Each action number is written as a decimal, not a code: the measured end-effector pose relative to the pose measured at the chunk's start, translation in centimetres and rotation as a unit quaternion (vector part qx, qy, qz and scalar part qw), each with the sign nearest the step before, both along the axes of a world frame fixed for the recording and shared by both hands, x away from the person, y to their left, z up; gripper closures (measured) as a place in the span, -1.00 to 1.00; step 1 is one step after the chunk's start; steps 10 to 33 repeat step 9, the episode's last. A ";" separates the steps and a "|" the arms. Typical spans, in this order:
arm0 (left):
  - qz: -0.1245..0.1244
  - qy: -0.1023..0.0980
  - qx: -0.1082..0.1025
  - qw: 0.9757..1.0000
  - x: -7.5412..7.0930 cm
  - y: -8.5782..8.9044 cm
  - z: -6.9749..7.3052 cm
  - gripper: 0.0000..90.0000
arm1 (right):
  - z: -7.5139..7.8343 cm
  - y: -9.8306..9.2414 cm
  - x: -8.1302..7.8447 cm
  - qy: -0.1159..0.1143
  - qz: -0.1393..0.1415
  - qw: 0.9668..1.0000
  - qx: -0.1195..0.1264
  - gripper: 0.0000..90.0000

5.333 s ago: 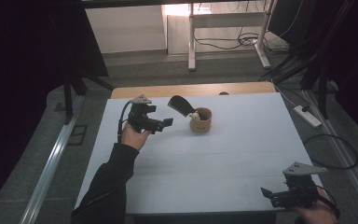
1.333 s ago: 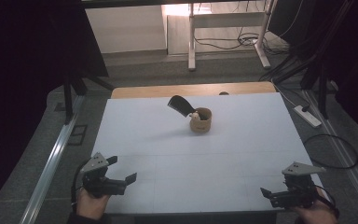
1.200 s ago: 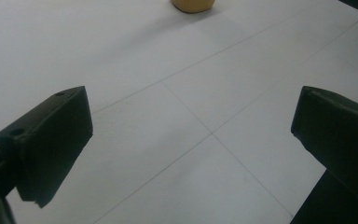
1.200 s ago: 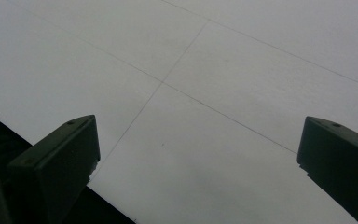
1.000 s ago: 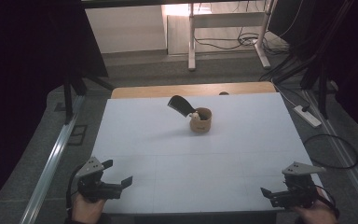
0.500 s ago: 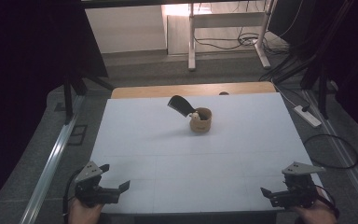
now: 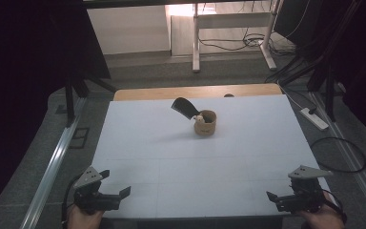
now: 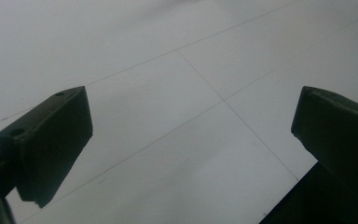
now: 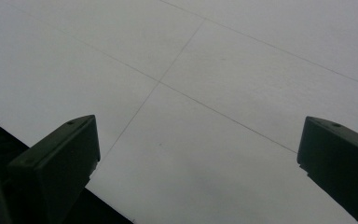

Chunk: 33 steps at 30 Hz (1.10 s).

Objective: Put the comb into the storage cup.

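Left gripper (image 7: 116, 194) at the near left corner of the white table (image 7: 181, 162), jaws wide apart and holding nothing; right gripper (image 7: 275, 198) at the near right corner, jaws likewise wide and bare. Well apart from both, toward the far edge, a brown cup (image 7: 205, 123) with a black scoop (image 7: 186, 107) leaning out of it

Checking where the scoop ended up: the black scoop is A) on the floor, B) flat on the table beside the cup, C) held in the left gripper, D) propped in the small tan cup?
D: the scoop leans out of the cup at mid-table, while the left gripper sits open at the near edge.
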State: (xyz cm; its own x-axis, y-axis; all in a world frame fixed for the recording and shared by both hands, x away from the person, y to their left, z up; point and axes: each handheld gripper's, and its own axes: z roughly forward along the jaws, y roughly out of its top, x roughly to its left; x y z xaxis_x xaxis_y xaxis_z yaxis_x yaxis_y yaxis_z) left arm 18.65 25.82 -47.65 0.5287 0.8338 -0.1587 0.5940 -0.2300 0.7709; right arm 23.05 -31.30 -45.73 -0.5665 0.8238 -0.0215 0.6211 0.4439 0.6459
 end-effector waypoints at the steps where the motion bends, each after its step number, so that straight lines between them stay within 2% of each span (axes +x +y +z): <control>1: -0.001 0.000 0.002 1.000 -0.1 0.0 0.0 -1.00 | 0.0 0.0 0.0 -0.001 -0.001 1.000 0.000 -1.00; 6: -0.001 0.002 0.010 1.000 -0.3 -0.1 0.1 -1.00 | 0.0 0.0 0.0 -0.002 -0.005 1.000 -0.001 -1.00; 9: -0.002 0.008 0.009 1.000 -0.1 -0.2 0.0 -1.00 | 0.0 0.0 0.0 -0.003 -0.006 1.000 -0.002 -1.00; 33: -0.002 0.008 0.009 1.000 -0.1 -0.2 0.0 -1.00 | 0.0 0.0 0.0 -0.003 -0.006 1.000 -0.002 -1.00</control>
